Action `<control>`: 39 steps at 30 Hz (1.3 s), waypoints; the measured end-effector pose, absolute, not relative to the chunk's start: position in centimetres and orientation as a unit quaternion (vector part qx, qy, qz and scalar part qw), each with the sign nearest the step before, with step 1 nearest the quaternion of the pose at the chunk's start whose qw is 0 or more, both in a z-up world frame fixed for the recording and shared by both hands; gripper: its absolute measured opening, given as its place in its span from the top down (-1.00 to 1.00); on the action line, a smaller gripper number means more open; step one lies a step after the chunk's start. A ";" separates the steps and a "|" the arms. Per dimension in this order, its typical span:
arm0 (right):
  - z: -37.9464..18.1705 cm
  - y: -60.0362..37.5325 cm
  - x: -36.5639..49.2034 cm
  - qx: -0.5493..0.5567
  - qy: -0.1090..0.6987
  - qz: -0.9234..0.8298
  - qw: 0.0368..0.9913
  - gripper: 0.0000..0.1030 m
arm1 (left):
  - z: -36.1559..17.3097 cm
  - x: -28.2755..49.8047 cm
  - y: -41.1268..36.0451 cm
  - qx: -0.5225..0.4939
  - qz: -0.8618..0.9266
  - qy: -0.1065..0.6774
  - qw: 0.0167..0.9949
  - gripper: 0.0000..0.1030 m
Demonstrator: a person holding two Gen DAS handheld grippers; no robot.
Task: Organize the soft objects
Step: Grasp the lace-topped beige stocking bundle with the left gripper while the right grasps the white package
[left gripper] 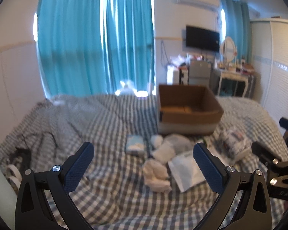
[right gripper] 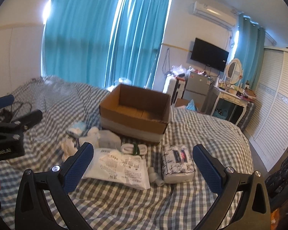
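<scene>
Hovering over the bed [right gripper: 201,126], both grippers empty: left gripper [left gripper: 143,162] and right gripper [right gripper: 143,162] with fingers spread wide. Soft things lie in a loose heap just before the empty cardboard box [right gripper: 136,113]: white packet [right gripper: 117,165], tissue pack [right gripper: 177,163], rolled socks [right gripper: 133,149]. Sorting looks unstarted. Next move, likely: lower onto one item, close gently, carry to box.

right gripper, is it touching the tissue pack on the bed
Apart. The right wrist view shows the open right gripper above the bed, with checked cover visible between the tissue pack and either finger.
</scene>
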State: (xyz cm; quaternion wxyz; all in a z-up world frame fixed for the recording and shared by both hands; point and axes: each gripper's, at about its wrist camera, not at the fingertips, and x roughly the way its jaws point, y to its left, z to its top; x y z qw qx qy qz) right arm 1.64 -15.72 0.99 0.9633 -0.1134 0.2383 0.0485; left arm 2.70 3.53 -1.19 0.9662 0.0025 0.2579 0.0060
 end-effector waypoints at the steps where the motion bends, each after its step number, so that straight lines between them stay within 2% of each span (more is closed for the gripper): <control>1: 0.8 -15.7 2.0 -0.116 0.243 0.049 0.962 -1.00 | -2.2 3.4 3.7 -0.003 0.001 0.276 0.961 -1.00; 10: -3.7 -16.1 6.0 -0.121 0.309 0.047 0.942 -1.00 | -8.7 7.2 3.5 -0.030 -0.024 0.378 0.925 -1.00; 17: -6.6 -16.2 8.1 -0.120 0.334 0.047 0.934 -1.00 | -12.1 10.2 3.7 -0.033 -0.027 0.429 0.902 -0.75; 22: -7.2 -15.5 9.1 -0.116 0.345 0.057 0.929 -1.00 | -13.4 11.5 3.2 -0.024 -0.046 0.436 0.899 -0.71; 24: -7.7 -15.1 9.4 -0.116 0.351 0.065 0.927 -1.00 | -13.7 11.6 2.7 -0.014 -0.059 0.437 0.897 -0.42; 26: -8.2 -14.5 9.4 -0.118 0.357 0.075 0.924 -1.00 | -14.3 11.5 2.2 0.001 -0.074 0.447 0.892 0.11; 28: -8.6 -13.9 9.3 -0.121 0.363 0.088 0.920 -1.00 | -14.4 11.2 2.0 0.011 -0.081 0.450 0.889 0.39; 32: -9.3 -12.8 9.3 -0.119 0.372 0.114 0.914 -1.00 | -13.3 10.0 2.4 0.017 -0.071 0.433 0.899 0.55; 39: -11.9 -10.6 9.8 -0.119 0.410 0.153 0.891 -0.92 | -12.1 9.3 3.2 0.043 -0.045 0.411 0.909 0.56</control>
